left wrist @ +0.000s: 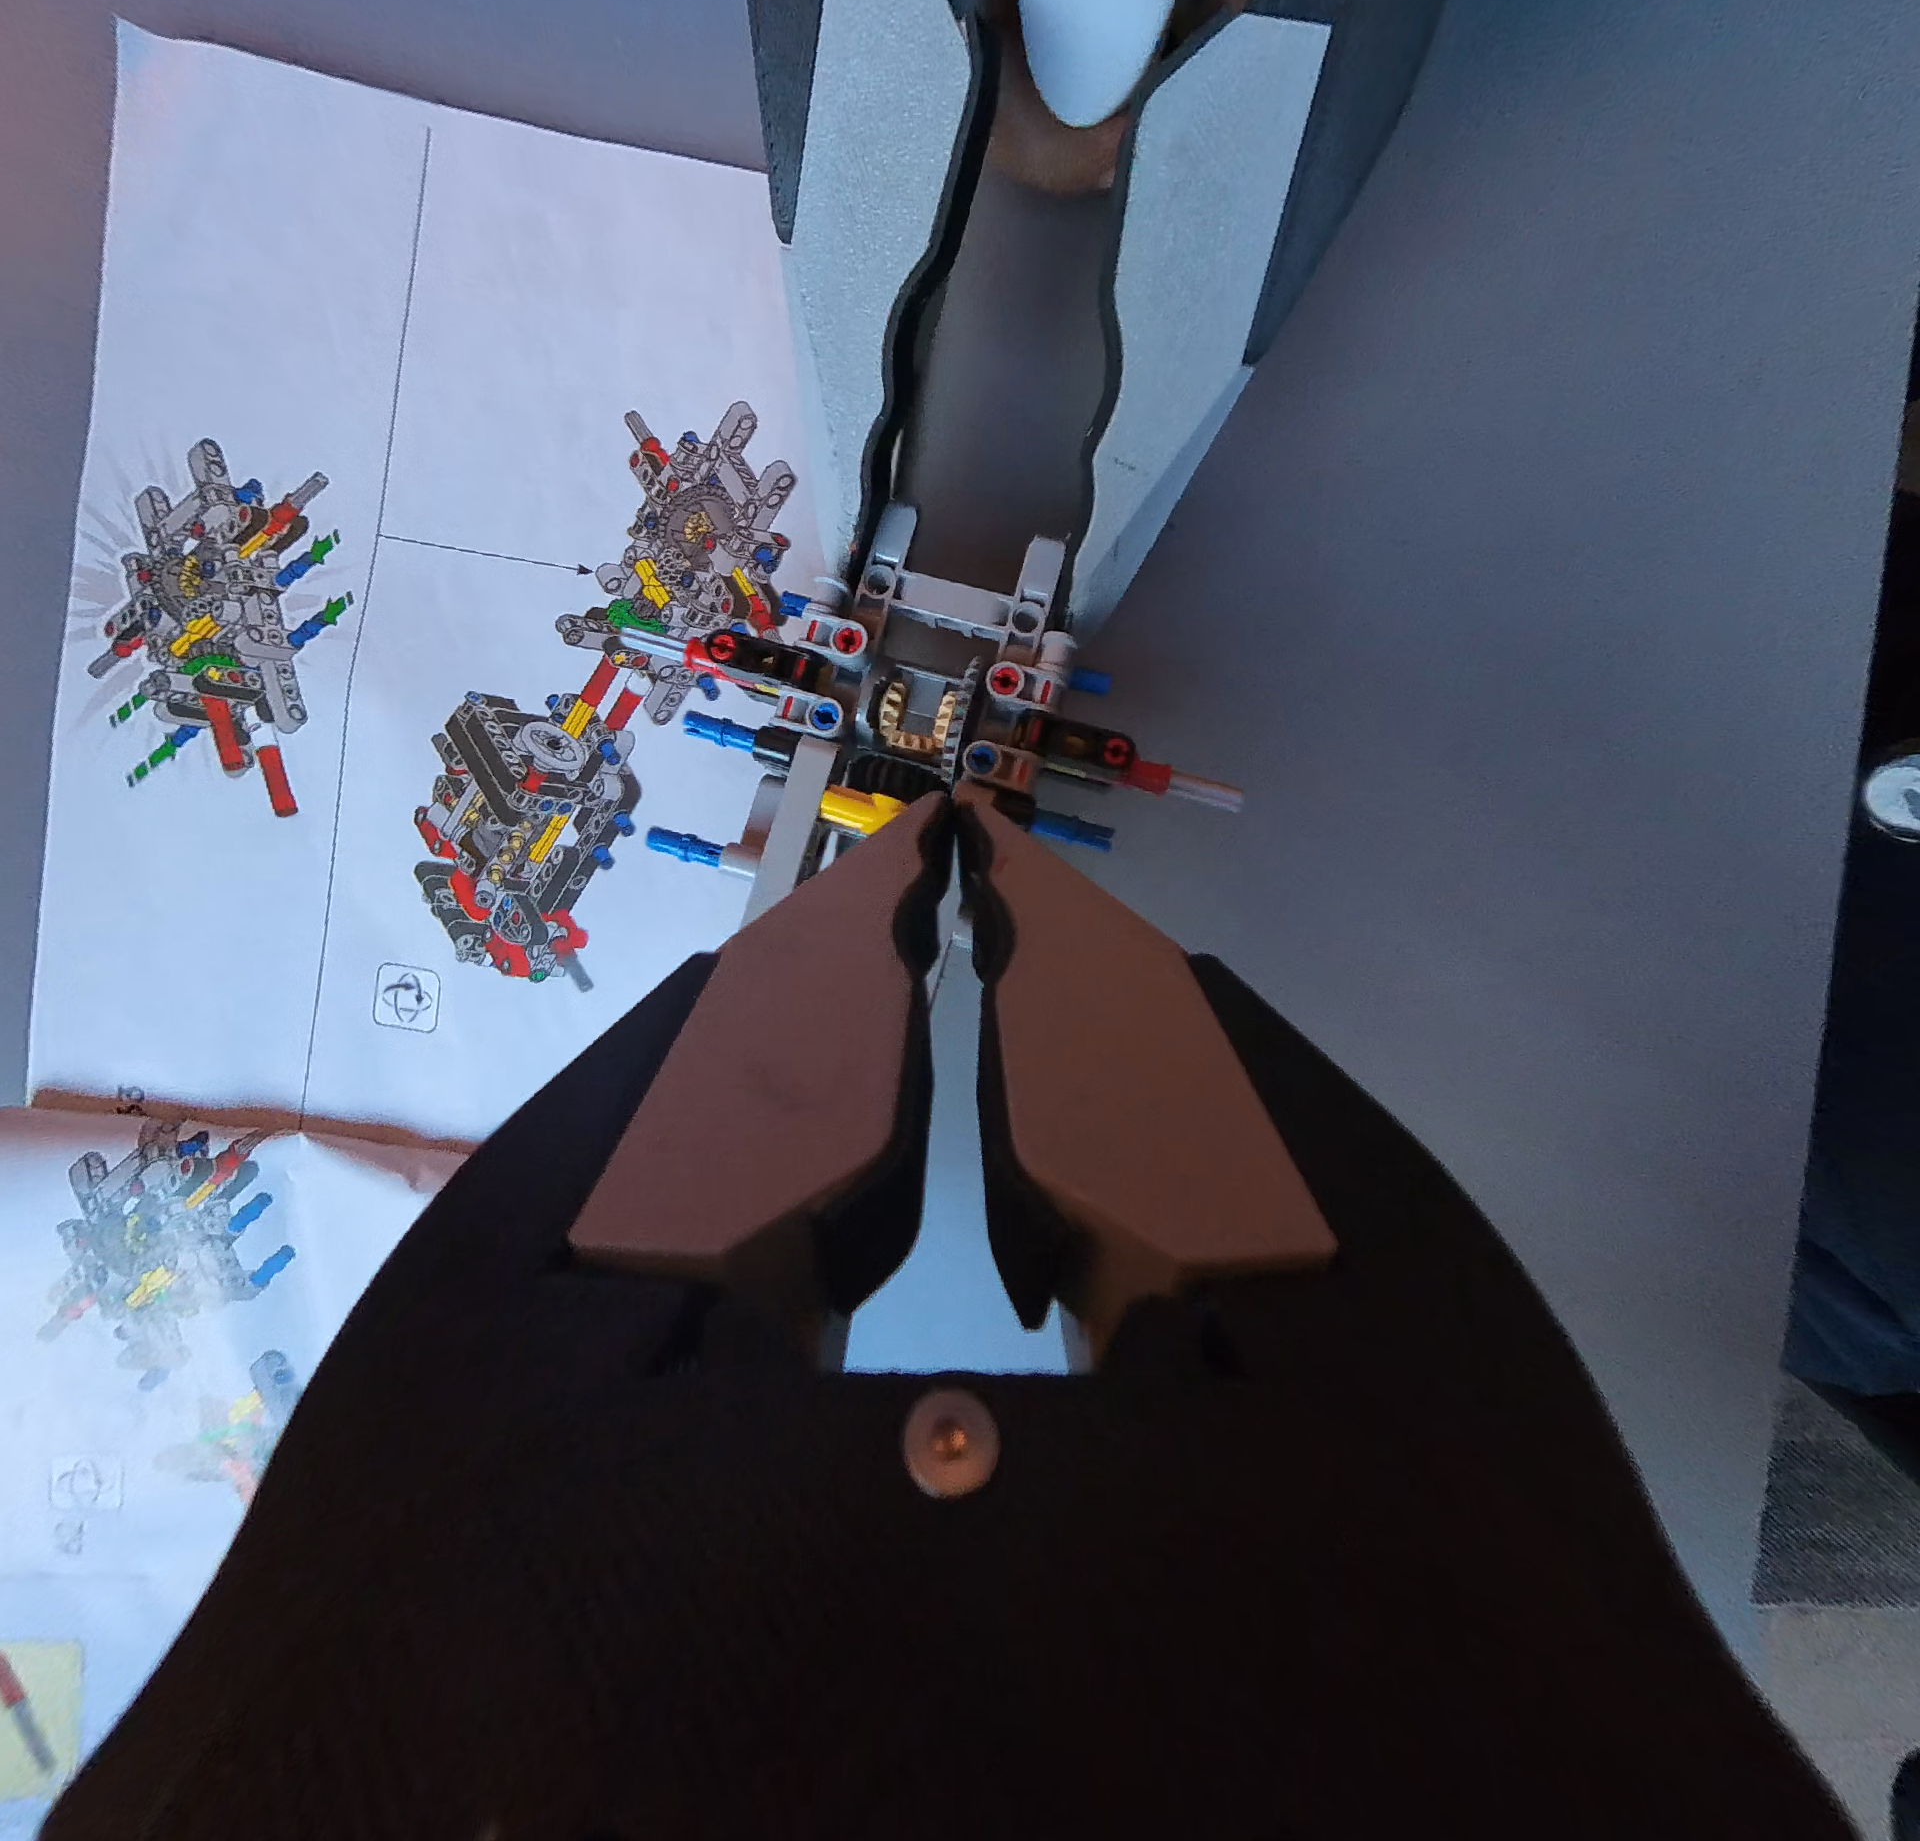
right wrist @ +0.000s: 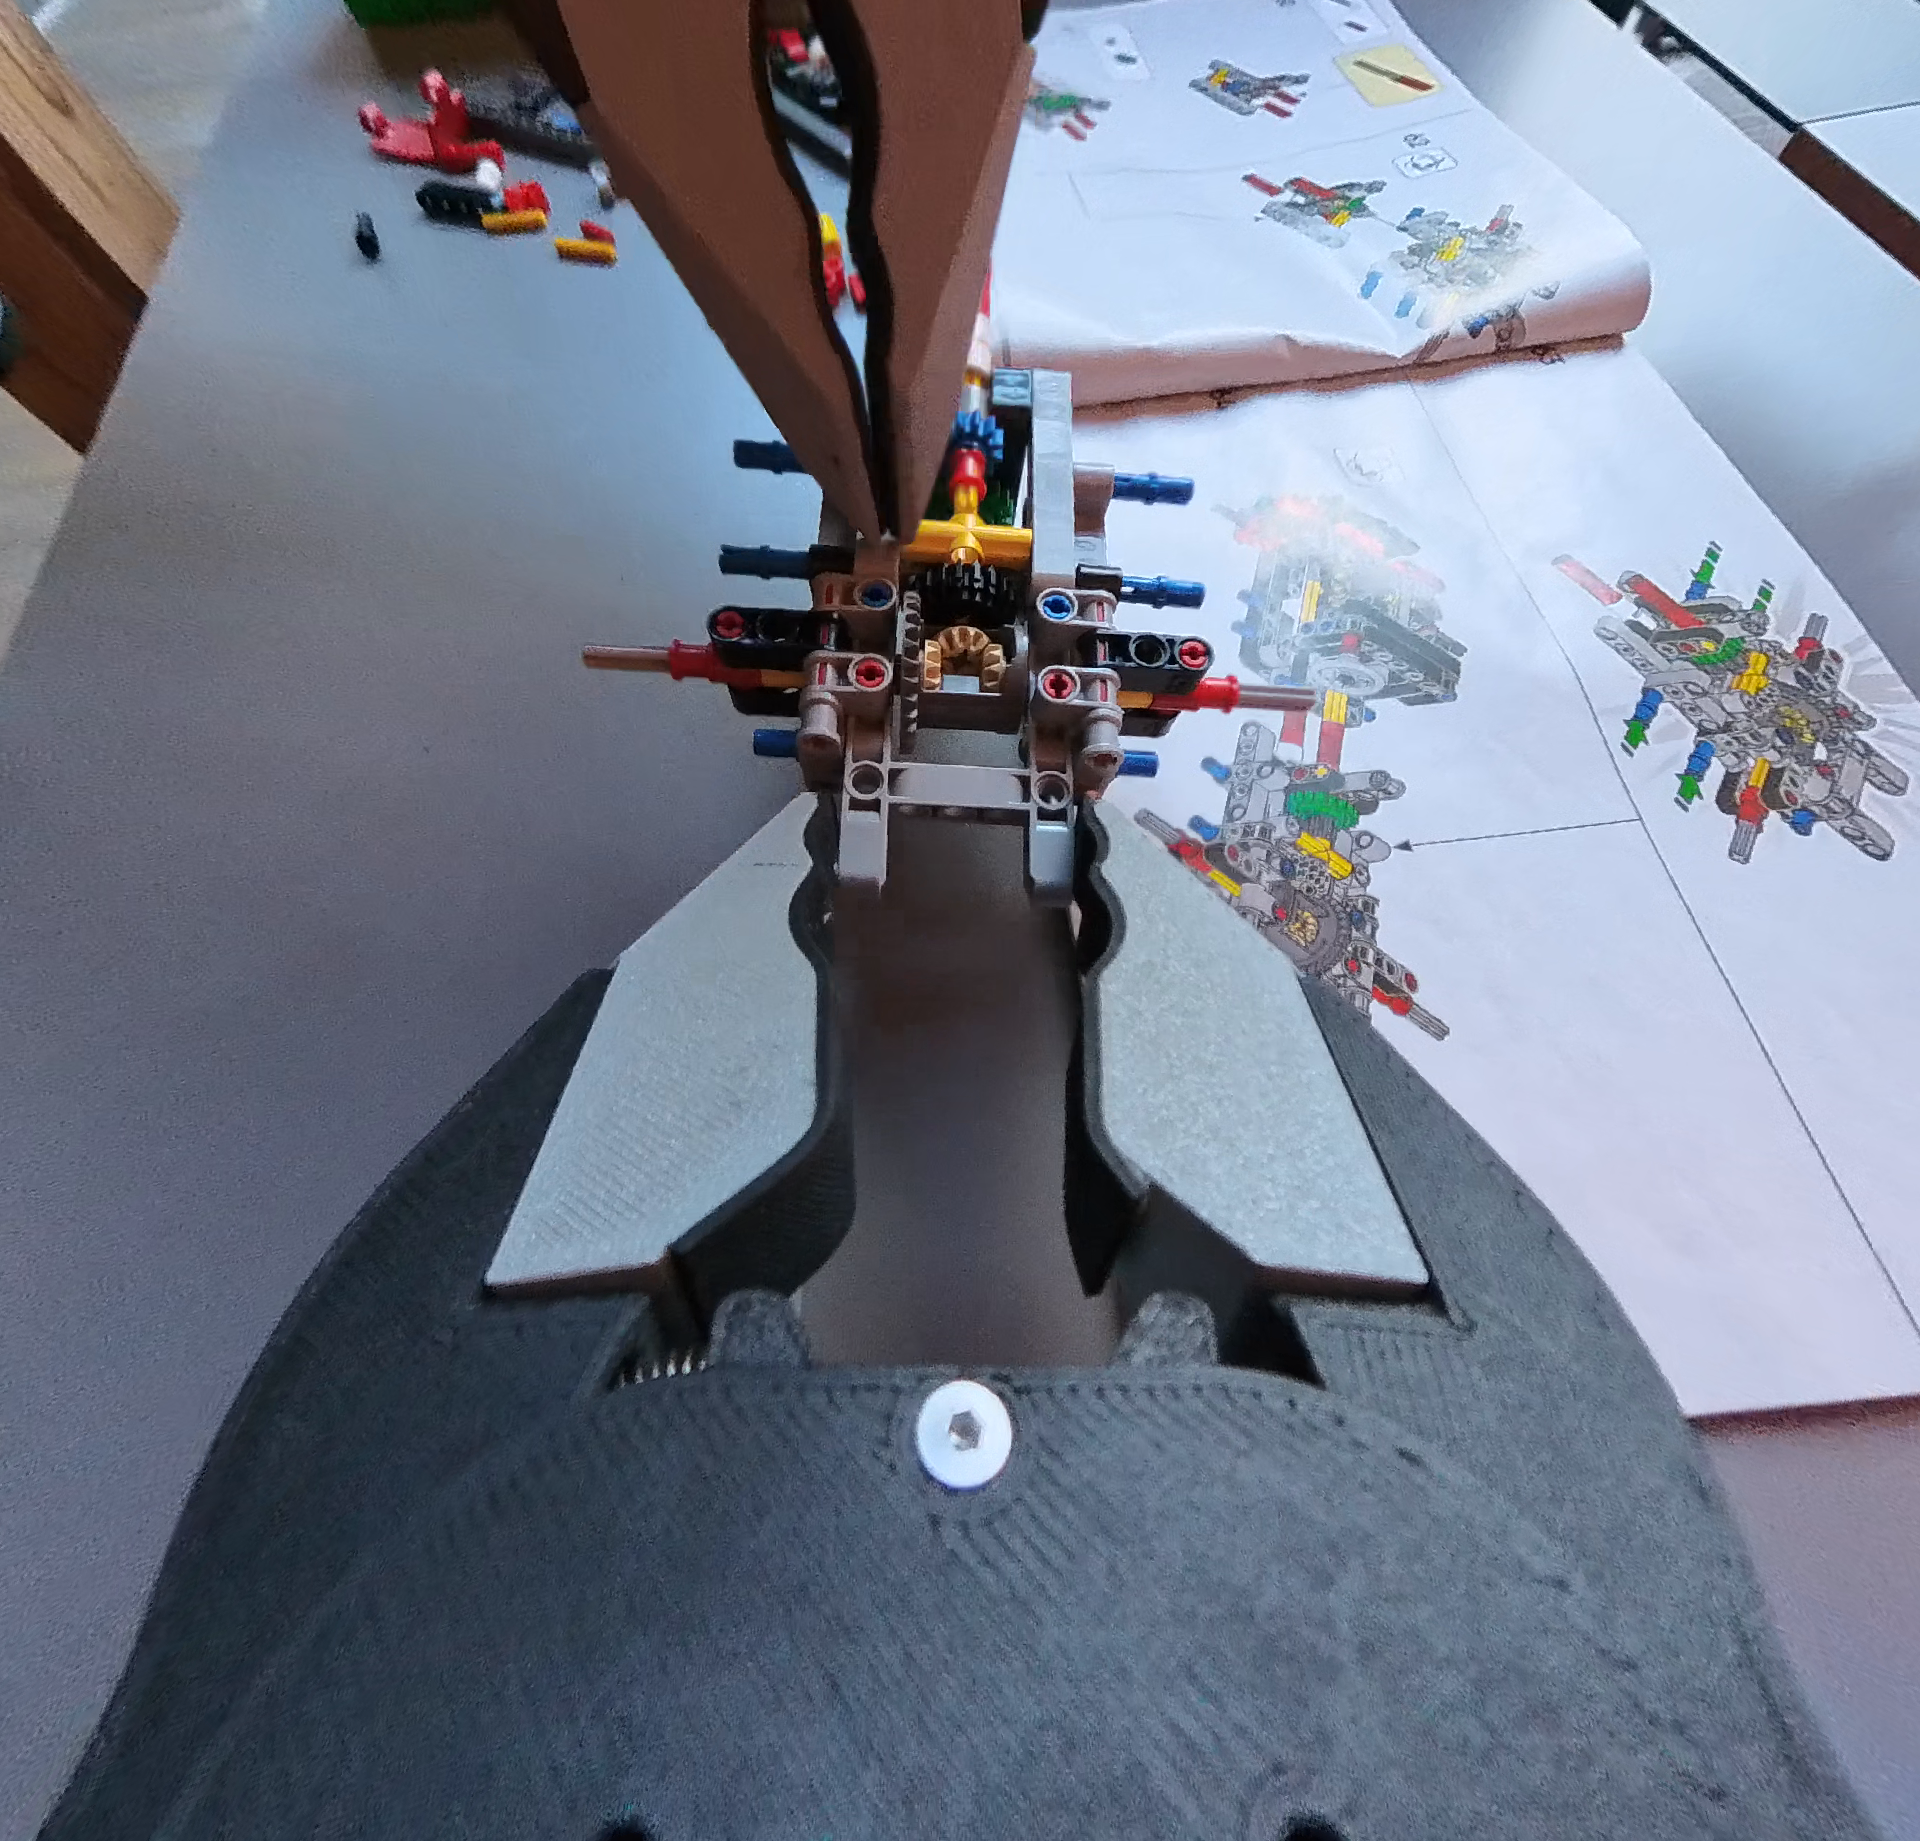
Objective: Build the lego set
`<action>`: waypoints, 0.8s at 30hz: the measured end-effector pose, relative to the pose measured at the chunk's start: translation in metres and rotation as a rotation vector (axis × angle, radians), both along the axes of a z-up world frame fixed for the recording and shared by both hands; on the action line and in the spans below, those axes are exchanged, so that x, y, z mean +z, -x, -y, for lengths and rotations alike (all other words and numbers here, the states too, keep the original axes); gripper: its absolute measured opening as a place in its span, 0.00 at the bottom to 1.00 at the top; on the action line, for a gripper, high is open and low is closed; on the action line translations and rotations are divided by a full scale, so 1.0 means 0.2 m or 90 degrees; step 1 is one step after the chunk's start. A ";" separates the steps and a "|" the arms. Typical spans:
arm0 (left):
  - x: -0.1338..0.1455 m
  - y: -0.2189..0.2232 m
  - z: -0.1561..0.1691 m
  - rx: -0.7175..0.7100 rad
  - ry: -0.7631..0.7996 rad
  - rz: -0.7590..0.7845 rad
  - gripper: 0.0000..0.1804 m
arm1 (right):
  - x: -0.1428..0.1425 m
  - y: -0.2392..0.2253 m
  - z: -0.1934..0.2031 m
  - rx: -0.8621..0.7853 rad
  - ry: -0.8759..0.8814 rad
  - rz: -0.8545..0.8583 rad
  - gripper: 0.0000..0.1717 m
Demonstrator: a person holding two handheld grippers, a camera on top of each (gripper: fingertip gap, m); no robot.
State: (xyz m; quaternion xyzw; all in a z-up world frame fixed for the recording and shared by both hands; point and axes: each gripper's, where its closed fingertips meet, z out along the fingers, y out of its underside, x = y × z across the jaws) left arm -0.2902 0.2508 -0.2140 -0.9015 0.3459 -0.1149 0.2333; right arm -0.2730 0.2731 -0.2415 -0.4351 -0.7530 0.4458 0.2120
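Here, from my left wrist, my left tongs (left wrist: 948, 804) are brown-fingered and closed tip to tip, nothing pinched between them; the tips rest against the near end of the brick model (left wrist: 920, 711), just beside its yellow piece (left wrist: 857, 806) and the black gear. The model is a grey frame with a tan gear (left wrist: 912, 719) at its middle, blue pins and red-tipped axles sticking out of both sides. Beyond the model my right tongs (left wrist: 966, 555) reach in from the far side, grey fingers spread and set against the two legs of the model's grey frame. To the left of the model the instruction sheet (left wrist: 260, 285) lies flat on the grey counter (left wrist: 1507, 544), printed with coloured drawings (the model overlaps its edge).

Now from my right wrist: my right tongs (right wrist: 951, 835) hold the brick model (right wrist: 956, 669) by its grey frame (right wrist: 951, 789), one dark pad pressed on the outside of each leg. Beyond the model my left tongs (right wrist: 883, 529) come down from above, tips together, touching its top left corner. Right of the model spreads the instruction sheet (right wrist: 1558, 1064); beyond it to the left, loose bricks (right wrist: 468, 170) in red, black and yellow lie scattered on the counter (right wrist: 312, 752).
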 end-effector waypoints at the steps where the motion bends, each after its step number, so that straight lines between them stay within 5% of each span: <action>1: 0.01 0.00 0.00 0.000 0.009 -0.005 0.00 | 0.01 0.00 0.00 -0.001 0.013 -0.002 0.25; 12: 0.27 -0.06 0.08 -0.009 0.101 -0.099 0.00 | 0.28 -0.04 0.19 0.023 0.295 -0.023 0.24; 18: 0.31 -0.13 0.17 -0.003 0.069 -0.117 0.01 | 0.28 -0.14 0.29 0.047 0.343 0.001 0.24; 24: 0.40 -0.12 0.22 0.024 0.032 -0.135 0.13 | 0.28 -0.18 0.31 0.061 0.364 0.003 0.24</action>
